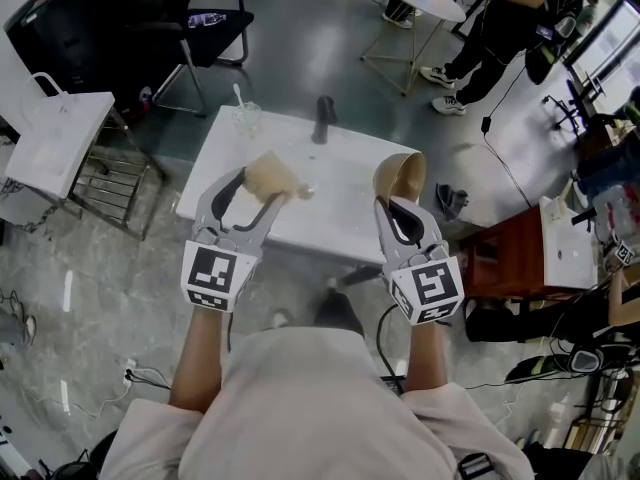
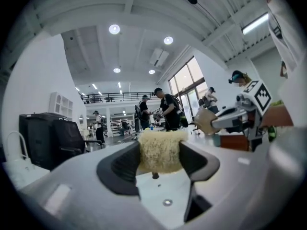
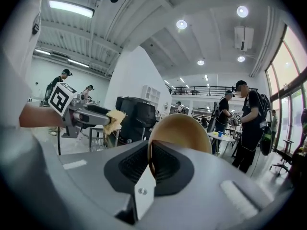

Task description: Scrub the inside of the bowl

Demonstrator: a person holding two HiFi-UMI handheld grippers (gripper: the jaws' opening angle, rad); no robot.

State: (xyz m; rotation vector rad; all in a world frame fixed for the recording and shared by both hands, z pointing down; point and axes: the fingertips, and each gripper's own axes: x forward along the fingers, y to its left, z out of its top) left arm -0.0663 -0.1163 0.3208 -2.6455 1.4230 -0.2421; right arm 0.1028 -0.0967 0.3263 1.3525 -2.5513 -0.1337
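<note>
The left gripper (image 1: pixel 262 196) squeezes a fluffy yellow sponge (image 1: pixel 272 175) between its two fingers. The right gripper (image 1: pixel 397 206) has its fingers pinched tight on the rim of the tan bowl (image 1: pixel 401 175). Both are up in the air over the white table (image 1: pixel 340 183). The sponge is near the bowl but not touching it.
</note>
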